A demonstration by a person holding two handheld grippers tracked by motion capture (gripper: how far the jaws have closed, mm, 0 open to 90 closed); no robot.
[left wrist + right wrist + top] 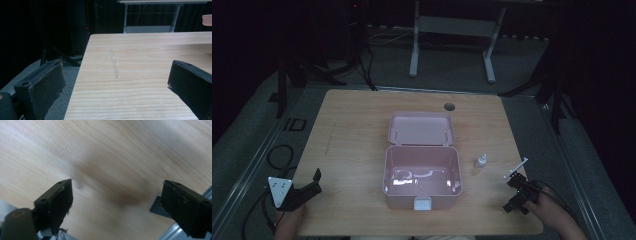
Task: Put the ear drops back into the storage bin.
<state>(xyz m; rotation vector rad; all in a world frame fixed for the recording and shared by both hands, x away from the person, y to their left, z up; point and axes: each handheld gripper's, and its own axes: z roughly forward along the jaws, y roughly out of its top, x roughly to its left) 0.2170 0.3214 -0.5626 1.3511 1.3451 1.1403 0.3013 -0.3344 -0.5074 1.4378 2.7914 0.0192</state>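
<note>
Bench (352, 130): wooden, spans mid-frame.
Box (422, 172): pink, lid open, centre.
Left tool (307, 190): lower left, jaws spread, empty.
Right tool (518, 192): lower right, spread, empty.
Bottle (481, 160): right of box.
Syringe (516, 168): just above right tool.

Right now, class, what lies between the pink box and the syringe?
A small white bottle stands between box and syringe, in the high view.

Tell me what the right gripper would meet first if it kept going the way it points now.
Probably the bare table: the right gripper looks down on plain wood between its open jaws, nothing else ahead. How steeply it tilts is hard to judge.
</note>
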